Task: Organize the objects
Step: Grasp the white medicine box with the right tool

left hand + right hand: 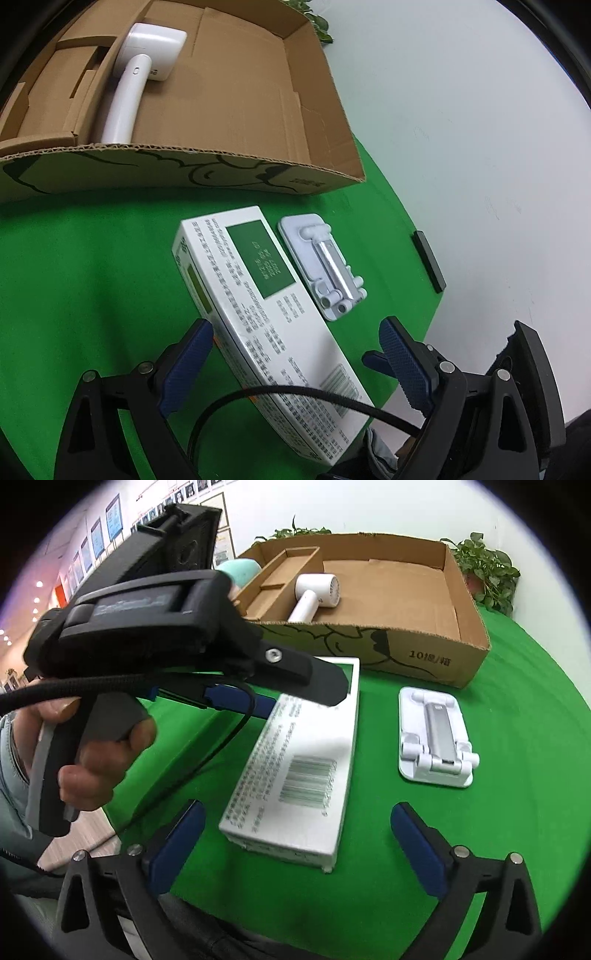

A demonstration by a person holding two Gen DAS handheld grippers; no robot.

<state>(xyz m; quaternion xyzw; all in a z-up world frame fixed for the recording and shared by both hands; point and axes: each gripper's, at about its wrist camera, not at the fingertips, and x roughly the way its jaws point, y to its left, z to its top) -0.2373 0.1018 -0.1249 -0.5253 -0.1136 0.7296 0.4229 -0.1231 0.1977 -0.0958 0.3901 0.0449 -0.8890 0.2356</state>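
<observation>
In the left wrist view, the left gripper (pixel 295 369) is seen wide open around the near part of a long white printed carton with a green label (pixel 273 314), which lies flat on the green-covered desk (pixel 92 277). The carton sits between the blue pads, the left one close against its edge, yet no squeeze is shown. Just right of it a white folding phone stand with a silver arm (pixel 325 266) is seen. Beyond, a white hair dryer (pixel 136 77) is already laid in the open brown cardboard box (pixel 229 92).

In the right wrist view, the right gripper (pixel 295 845) is held fully open and empty, near the carton's barcode end. The left gripper is seen reaching over the carton's far half.

The step in hand is judged to be the picking of the carton. Closing on its long sides is called for next, then a lift into the box's free right area.
</observation>
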